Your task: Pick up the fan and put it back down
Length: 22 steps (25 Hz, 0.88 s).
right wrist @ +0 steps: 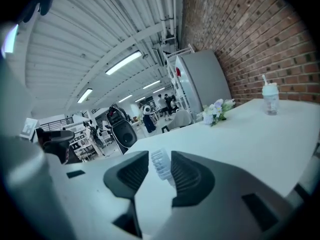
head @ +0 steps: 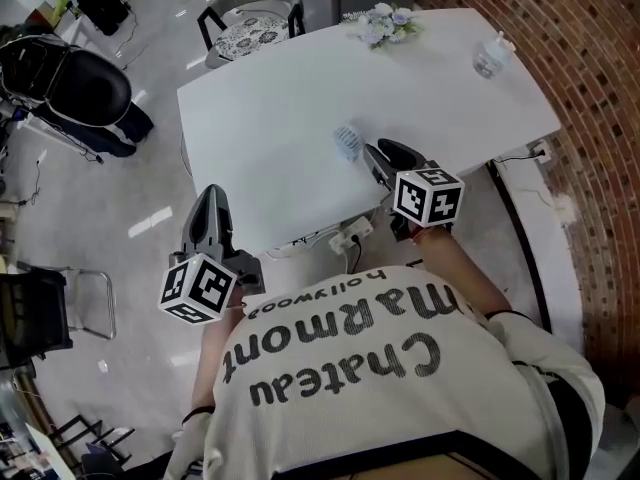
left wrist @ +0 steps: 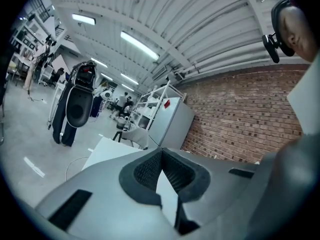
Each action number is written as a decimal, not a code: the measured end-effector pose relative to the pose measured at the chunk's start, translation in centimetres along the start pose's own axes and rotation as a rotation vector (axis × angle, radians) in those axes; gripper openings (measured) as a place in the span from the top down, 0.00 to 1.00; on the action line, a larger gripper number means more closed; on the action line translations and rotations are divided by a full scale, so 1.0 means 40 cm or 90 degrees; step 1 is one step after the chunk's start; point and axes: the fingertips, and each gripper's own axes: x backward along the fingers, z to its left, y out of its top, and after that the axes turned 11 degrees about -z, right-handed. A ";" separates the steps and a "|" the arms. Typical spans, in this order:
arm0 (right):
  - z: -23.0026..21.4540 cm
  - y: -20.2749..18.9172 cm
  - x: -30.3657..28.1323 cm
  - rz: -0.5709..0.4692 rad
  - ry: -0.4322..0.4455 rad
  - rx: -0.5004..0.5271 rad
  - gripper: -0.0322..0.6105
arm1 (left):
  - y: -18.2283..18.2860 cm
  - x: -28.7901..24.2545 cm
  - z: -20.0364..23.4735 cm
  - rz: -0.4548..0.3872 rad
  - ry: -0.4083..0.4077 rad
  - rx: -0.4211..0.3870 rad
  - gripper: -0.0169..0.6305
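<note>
The table (head: 280, 118) in the upper middle of the head view is seen as a smooth white top with a soft, nearly matt sheen. The fan (head: 347, 142) on it is made of pale, ribbed plastic that looks faintly translucent. The shells of the left gripper (head: 211, 196) and the right gripper (head: 372, 152) are moulded in matt grey plastic, and their pads (right wrist: 131, 173) are faced with a black, finely ribbed, rubber-like material. The floor (head: 90, 198) at the left is shown glossy and reflective. The wall (head: 560, 48) at the right is built of rough red brick. The shirt (head: 400, 368) at the bottom is of white cloth with black print. The ceiling (left wrist: 200, 24) is clad in pale ribbed sheeting.
</note>
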 end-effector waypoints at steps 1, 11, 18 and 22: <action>-0.002 0.000 -0.007 0.003 0.004 0.000 0.72 | 0.001 -0.002 -0.001 -0.002 0.003 0.000 0.97; 0.004 -0.007 -0.069 0.024 0.036 0.025 0.64 | 0.003 0.008 0.030 -0.019 0.043 0.000 0.97; 0.011 -0.023 -0.095 0.034 0.056 0.068 0.58 | 0.000 0.028 0.044 -0.023 0.065 -0.003 0.97; 0.015 -0.036 -0.107 0.043 0.052 0.088 0.57 | 0.006 0.042 0.062 -0.025 0.080 -0.004 0.97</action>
